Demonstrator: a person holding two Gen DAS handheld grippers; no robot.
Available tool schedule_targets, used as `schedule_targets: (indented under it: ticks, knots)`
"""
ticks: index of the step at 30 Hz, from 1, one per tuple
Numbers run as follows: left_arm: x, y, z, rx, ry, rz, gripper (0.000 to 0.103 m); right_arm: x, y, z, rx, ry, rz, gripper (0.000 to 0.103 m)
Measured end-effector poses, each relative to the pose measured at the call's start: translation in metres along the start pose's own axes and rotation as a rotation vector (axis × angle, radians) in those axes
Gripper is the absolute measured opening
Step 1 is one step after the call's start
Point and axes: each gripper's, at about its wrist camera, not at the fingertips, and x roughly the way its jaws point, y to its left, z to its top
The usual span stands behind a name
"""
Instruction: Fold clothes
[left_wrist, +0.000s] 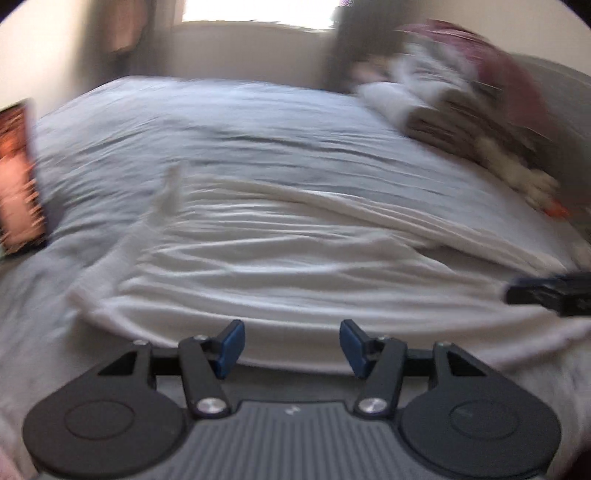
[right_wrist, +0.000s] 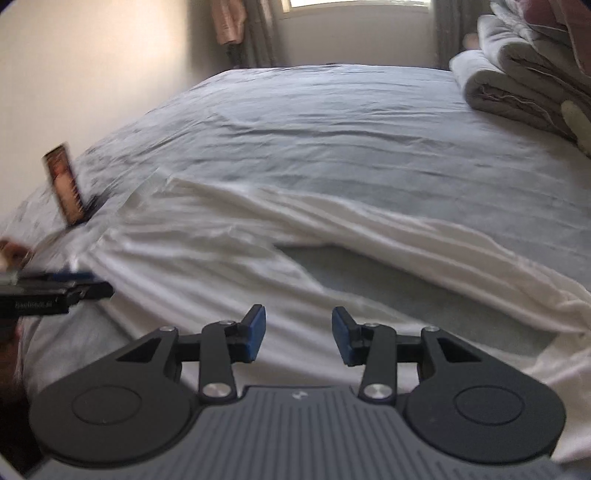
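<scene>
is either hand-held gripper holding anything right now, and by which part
Nothing is held. The left hand-held gripper and right hand-held gripper are both open, with the white garment lying loose on the bed.

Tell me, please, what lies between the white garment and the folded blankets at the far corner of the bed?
Only bare grey bedsheet separates the white garment from the blankets; the right wrist view shows it clearly.

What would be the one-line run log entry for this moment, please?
left tool: open, empty | right tool: open, empty | white garment: spread on bed, unfolded
</scene>
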Motion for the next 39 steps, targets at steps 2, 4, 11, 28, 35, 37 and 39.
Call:
schedule_targets:
  ticks: [2,4,11,28,35,37,39]
  knots:
    - [-0.006,-0.012,-0.01,0.119,-0.022,-0.067,0.058,-0.008,0.008,-0.008,-0.099,0.0,0.05,0.044]
    - [-0.011,-0.024,-0.02,0.226,-0.047,-0.109,0.058,-0.017,0.014,-0.019,-0.192,-0.02,0.108,0.044]
    - [-0.005,-0.058,-0.033,0.4,-0.081,-0.238,0.058,-0.013,0.016,-0.05,-0.353,0.025,0.149,0.043]
    - [-0.003,-0.084,-0.041,0.625,-0.113,-0.191,0.0,-0.019,0.02,-0.064,-0.551,-0.049,0.101,0.0]
    - [-0.02,-0.08,-0.047,0.657,-0.084,-0.247,0.0,-0.04,0.026,-0.067,-0.593,-0.016,0.189,0.0]
    - [-0.02,-0.079,-0.05,0.665,-0.062,-0.257,0.0,-0.04,0.029,-0.07,-0.608,0.003,0.208,0.0]
    - [-0.017,-0.079,-0.053,0.678,-0.039,-0.258,0.0,-0.035,0.03,-0.074,-0.624,0.04,0.216,0.0]
